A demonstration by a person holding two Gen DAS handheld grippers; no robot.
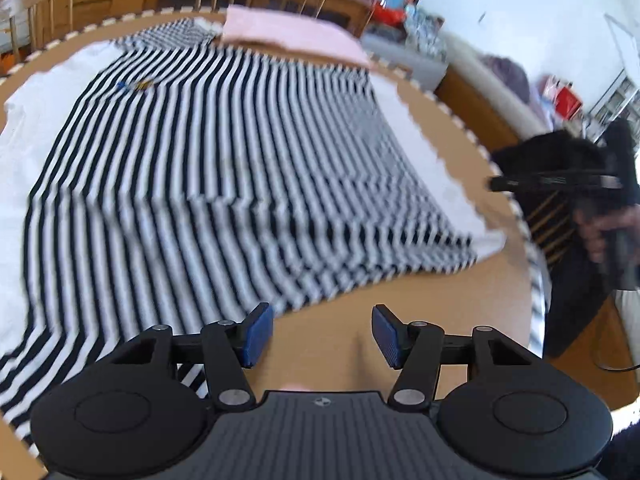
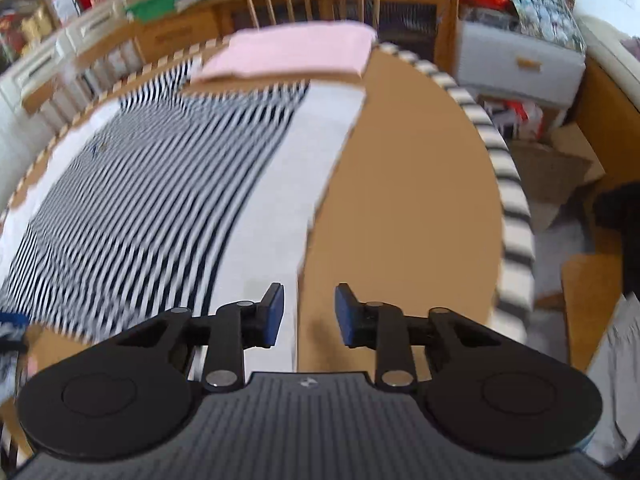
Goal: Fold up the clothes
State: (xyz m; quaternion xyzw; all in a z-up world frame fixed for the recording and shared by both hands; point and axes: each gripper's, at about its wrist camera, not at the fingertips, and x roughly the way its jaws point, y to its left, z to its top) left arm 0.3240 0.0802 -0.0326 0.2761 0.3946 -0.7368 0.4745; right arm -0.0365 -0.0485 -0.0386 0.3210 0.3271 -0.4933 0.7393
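A black-and-white striped shirt (image 1: 208, 168) lies spread on a white cloth (image 1: 28, 120) over the round wooden table (image 1: 420, 288); in the right wrist view the striped shirt (image 2: 152, 184) fills the left half. My left gripper (image 1: 323, 334) hovers open over the shirt's near hem and bare table, nothing between its blue pads (image 1: 256, 334). My right gripper (image 2: 309, 314) is open above the white cloth's (image 2: 288, 184) right edge, holding nothing. In the left wrist view the right gripper (image 1: 496, 182) shows at the table's right rim, with a hand (image 1: 600, 232) on it.
A folded pink garment (image 1: 288, 34) lies at the table's far edge, also the pink garment (image 2: 292, 54) in the right wrist view. Wooden chairs (image 2: 316, 0) stand behind the table. Drawers (image 2: 520, 64), shelves and clutter line the room. A striped band (image 2: 512, 184) rims the table.
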